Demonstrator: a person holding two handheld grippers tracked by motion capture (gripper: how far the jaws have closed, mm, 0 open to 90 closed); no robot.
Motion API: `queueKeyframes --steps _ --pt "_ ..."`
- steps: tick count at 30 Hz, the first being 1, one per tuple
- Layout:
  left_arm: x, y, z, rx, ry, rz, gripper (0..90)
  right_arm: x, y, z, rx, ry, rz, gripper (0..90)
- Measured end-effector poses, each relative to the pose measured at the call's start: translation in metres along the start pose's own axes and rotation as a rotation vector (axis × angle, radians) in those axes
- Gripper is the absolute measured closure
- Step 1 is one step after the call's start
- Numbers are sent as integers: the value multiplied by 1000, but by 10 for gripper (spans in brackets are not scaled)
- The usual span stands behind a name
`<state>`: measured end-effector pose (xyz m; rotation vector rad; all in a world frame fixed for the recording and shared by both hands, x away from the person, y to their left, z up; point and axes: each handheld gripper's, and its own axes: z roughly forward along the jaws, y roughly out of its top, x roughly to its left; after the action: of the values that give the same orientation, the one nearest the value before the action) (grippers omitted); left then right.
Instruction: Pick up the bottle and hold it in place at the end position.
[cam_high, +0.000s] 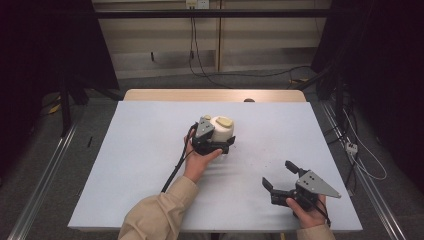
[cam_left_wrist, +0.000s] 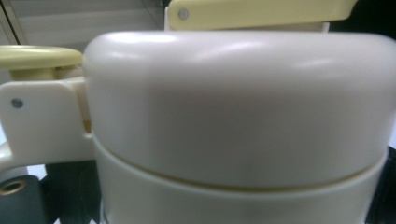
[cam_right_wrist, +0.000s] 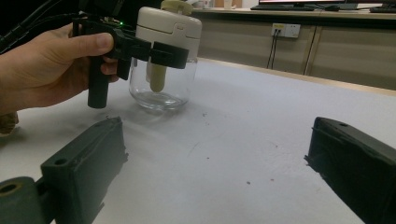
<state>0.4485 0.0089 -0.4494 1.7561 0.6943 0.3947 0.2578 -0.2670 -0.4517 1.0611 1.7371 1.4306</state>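
Mid-table, left hand-held gripper clasps the jar; right hand-held gripper well apart.

Glass jar clamped by left hand-held gripper, white table

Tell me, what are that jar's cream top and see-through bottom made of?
The jar's cream lid looks like smooth moulded plastic: soft sheen, a seam line and a small hinge pin in the left gripper view. Its clear body seems to be glass, transparent with bright reflections at a thick base, though clear plastic is possible. The left gripper clamps it just under the lid.
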Motion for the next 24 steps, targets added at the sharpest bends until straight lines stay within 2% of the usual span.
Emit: queueKeyframes --steps 5,10,20,24 --pt "1 -2 2 12 4 11 53 0 0 0 0 0 -2 33" --pt "0 -3 2 9 9 5 52 0 0 0 2 1 -3 33" --pt "1 -3 -1 34 -11 23 51 1 0 0 8 4 -4 34" --pt "1 -5 -3 32 -13 13 51 1 0 0 11 5 -4 33"
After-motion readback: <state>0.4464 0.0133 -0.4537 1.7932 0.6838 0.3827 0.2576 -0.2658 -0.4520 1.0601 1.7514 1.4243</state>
